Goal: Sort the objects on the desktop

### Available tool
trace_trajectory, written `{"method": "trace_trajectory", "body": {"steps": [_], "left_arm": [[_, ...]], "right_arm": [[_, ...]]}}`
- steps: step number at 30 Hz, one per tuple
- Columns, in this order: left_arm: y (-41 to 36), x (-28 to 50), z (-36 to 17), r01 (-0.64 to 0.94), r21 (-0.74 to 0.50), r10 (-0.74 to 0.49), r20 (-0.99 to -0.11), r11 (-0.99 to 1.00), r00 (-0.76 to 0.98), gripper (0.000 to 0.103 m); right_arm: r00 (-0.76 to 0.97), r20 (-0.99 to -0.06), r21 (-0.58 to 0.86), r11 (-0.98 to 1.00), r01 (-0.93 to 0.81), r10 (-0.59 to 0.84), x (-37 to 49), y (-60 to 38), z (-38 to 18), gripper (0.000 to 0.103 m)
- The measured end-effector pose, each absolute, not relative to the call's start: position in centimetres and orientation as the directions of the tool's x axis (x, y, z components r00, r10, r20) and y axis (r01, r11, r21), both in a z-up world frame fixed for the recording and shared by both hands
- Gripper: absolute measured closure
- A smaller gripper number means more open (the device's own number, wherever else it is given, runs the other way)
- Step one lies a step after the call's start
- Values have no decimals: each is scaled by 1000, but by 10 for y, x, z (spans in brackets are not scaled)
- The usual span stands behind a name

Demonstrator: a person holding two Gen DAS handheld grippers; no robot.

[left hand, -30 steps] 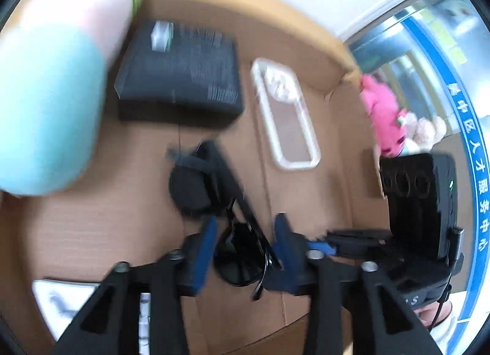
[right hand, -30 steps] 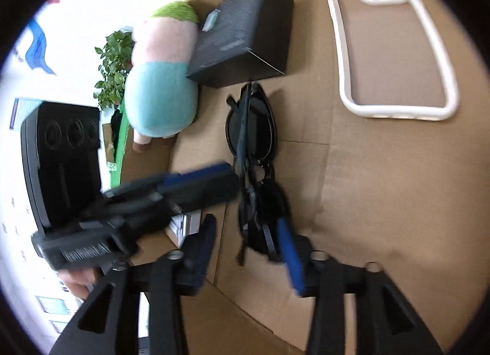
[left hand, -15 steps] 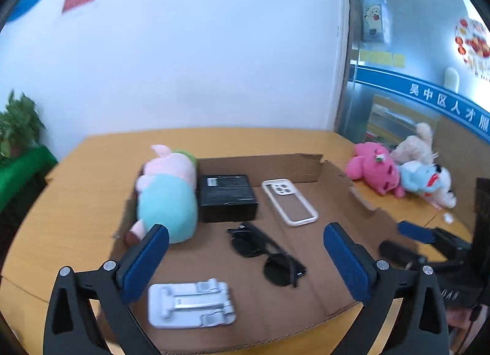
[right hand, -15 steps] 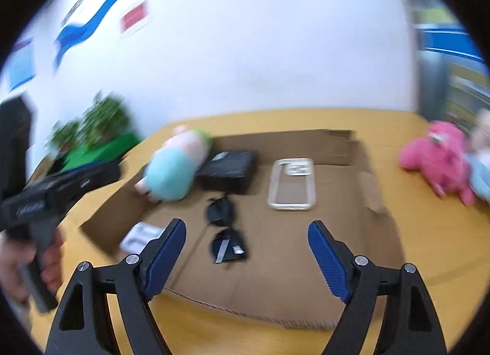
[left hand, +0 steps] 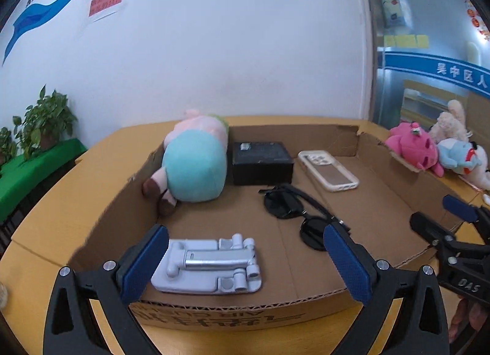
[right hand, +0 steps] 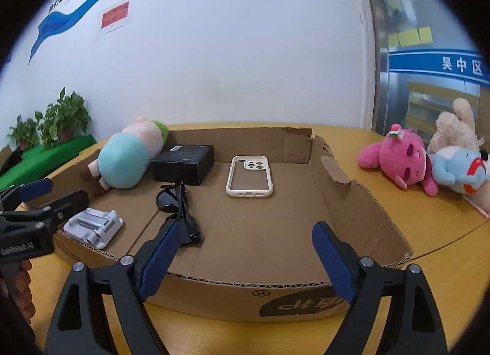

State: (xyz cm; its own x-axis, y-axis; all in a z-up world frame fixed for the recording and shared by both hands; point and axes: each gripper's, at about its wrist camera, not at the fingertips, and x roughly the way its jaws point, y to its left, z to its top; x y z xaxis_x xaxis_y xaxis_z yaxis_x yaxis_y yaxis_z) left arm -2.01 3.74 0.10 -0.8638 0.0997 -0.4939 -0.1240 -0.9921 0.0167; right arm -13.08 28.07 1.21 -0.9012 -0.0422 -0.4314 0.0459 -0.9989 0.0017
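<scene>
A shallow cardboard tray (left hand: 309, 134) (right hand: 361, 211) holds a pink and teal plush (left hand: 194, 160) (right hand: 127, 159), a black box (left hand: 260, 162) (right hand: 183, 162), a white phone case (left hand: 327, 170) (right hand: 249, 179), black sunglasses (left hand: 294, 208) (right hand: 174, 202) and a grey folding stand (left hand: 208, 266) (right hand: 93, 225). My left gripper (left hand: 243, 261) is open and empty at the tray's near edge, over the stand. My right gripper (right hand: 245, 258) is open and empty at the near edge, right of the sunglasses.
Pink, blue and cream plush toys (left hand: 428, 153) (right hand: 425, 165) lie on the wooden table (right hand: 444, 232) right of the tray. Potted plants (left hand: 39, 122) (right hand: 58, 122) stand on a green surface at the left. A white wall is behind.
Both grippers have pulled back from close over the sunglasses and opened wide. The sunglasses now lie free in the tray. The views now take in the whole tray.
</scene>
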Motion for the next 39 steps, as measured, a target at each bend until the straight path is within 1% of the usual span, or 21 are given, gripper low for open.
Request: {"method": "trace_trajectory", "body": {"steps": [1,2,4,5,39], "left_arm": [[38,-22,-2,-104,25,77,-500,-994,-863,1],[41,-20,-5,-82,56,46,-481,-995,-876,0],[40,-16,-7,-68,50,38,-458,-996,-888,0],[40,-16,-7,-62,48,33,-457,-997,-889,0],[39,-17,-6,-55,47,27,-458,-997,-888,0]], "right_arm": [[-900,-434,3,-999,49,-46,-131,281,11,13],[-898,-437,5,-999,52,-49,-132,282,10,12],[-895,-444,4,-999,44,-41,-133,283,9,7],[-892,-450,5,-999,43,-40,-134,283,8,0],[-889,-455,9,-999,47,-46,-131,284,10,0]]}}
